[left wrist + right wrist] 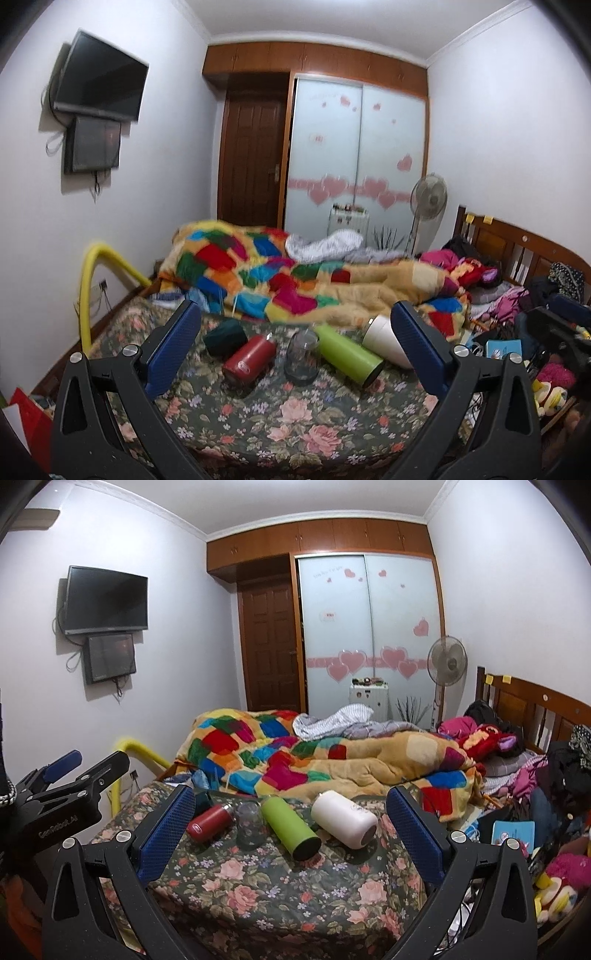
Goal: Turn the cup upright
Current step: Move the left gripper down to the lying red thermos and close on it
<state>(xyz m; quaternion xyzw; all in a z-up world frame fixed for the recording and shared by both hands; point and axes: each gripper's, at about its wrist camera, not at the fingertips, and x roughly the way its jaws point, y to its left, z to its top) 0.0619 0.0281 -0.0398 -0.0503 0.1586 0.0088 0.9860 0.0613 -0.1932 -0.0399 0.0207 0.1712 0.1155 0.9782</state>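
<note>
Several cups lie on their sides on the floral bed cover (288, 417): a dark green cup (225, 336), a red bottle (249, 358), a clear glass (302, 356), a lime green bottle (349, 355) and a white bottle (386, 341). In the right wrist view they show as red (208, 823), clear glass (249, 825), lime green (291, 827) and white (343, 823). My left gripper (295, 343) is open and empty, short of the row. My right gripper (290, 823) is open and empty, short of the lime and white bottles. The left gripper also shows in the right wrist view (77, 768).
A patchwork quilt (295, 277) is heaped behind the cups. Clutter of clothes, toys and a blue box (513, 832) lies to the right by the wooden headboard (535, 705). A yellow rail (92, 280) stands at the bed's left edge.
</note>
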